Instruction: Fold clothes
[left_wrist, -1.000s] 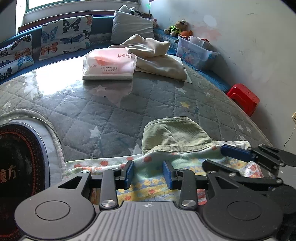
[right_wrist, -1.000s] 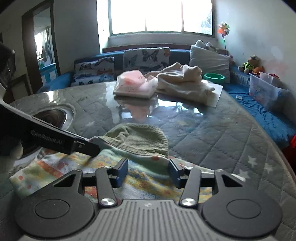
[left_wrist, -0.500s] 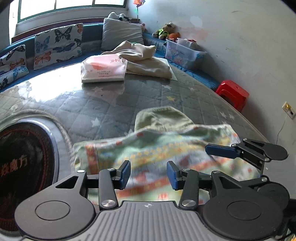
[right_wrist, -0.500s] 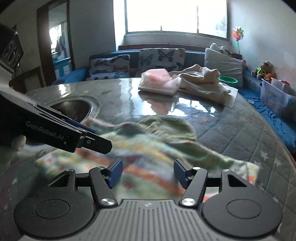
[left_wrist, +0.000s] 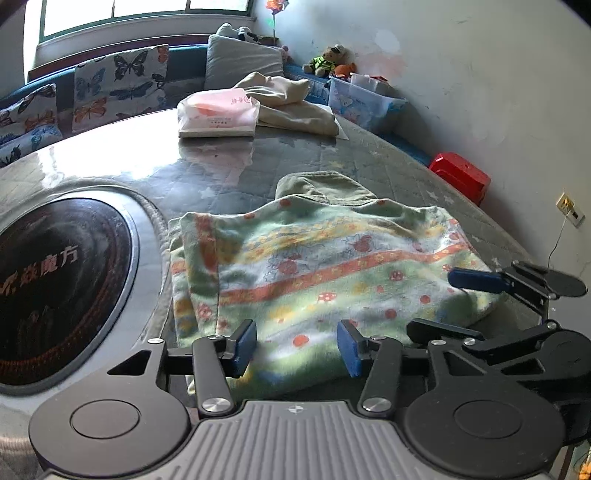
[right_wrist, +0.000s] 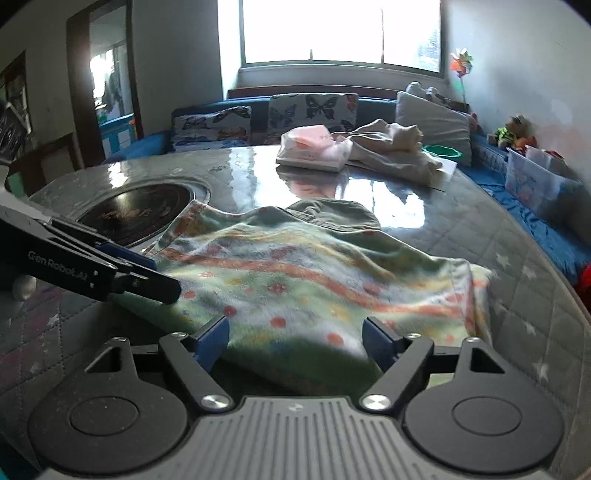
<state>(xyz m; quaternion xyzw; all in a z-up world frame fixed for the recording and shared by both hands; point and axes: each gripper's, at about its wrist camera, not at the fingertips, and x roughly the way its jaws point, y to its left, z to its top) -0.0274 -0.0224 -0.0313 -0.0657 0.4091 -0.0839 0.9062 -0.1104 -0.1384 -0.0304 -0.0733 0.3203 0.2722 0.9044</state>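
A pale green patterned garment (left_wrist: 325, 269) with orange stripes and red dots lies spread on the quilted table; it also shows in the right wrist view (right_wrist: 303, 280). Its olive green hood (left_wrist: 325, 186) sticks out at the far side. My left gripper (left_wrist: 297, 345) is open just above the garment's near edge, holding nothing. My right gripper (right_wrist: 295, 341) is open wide over the near edge too, empty. The right gripper's fingers (left_wrist: 476, 278) show at the garment's right side in the left wrist view.
A round black cooktop (left_wrist: 55, 280) is set into the table at the left. A pink bagged package (left_wrist: 218, 114) and a beige cloth pile (left_wrist: 291, 103) lie at the far side. A red stool (left_wrist: 461, 175) and a clear storage box (left_wrist: 362, 101) stand by the right wall.
Both grippers have drawn back toward the near edge and opened wider. The garment now lies spread out flat over a larger area, covering most of the hood.
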